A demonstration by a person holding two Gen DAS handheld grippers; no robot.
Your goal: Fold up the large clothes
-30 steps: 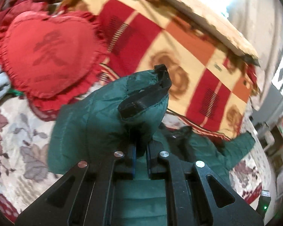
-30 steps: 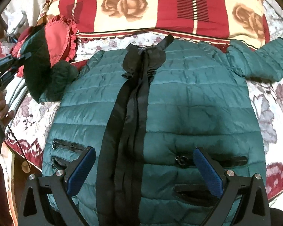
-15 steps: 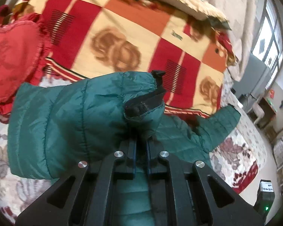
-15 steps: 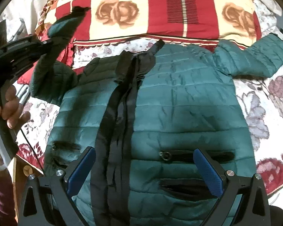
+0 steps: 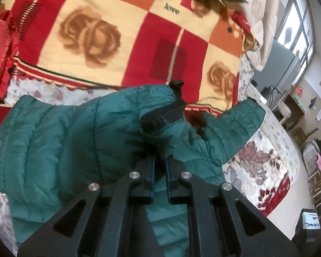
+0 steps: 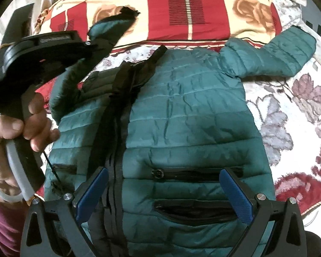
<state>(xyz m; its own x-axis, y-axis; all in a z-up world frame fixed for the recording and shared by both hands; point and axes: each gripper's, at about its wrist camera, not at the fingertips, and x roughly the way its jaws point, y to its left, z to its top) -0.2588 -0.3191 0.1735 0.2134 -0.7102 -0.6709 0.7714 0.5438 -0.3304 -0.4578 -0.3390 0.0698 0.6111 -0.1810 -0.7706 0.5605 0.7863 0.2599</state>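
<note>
Left tongs [image 5: 159, 160] pinch the green jacket's sleeve [image 5: 79, 137] — right tongs [image 6: 163, 194] gape, empty, above the jacket [image 6: 182, 111].

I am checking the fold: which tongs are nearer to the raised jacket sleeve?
Left. The left tongs are shut on the sleeve; the right tongs hover open above the jacket hem.

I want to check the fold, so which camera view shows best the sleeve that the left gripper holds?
The right wrist view: it shows the held sleeve whole, lifted from shoulder to cuff by the left gripper. The left wrist view shows only its cuff end, close up.
</note>
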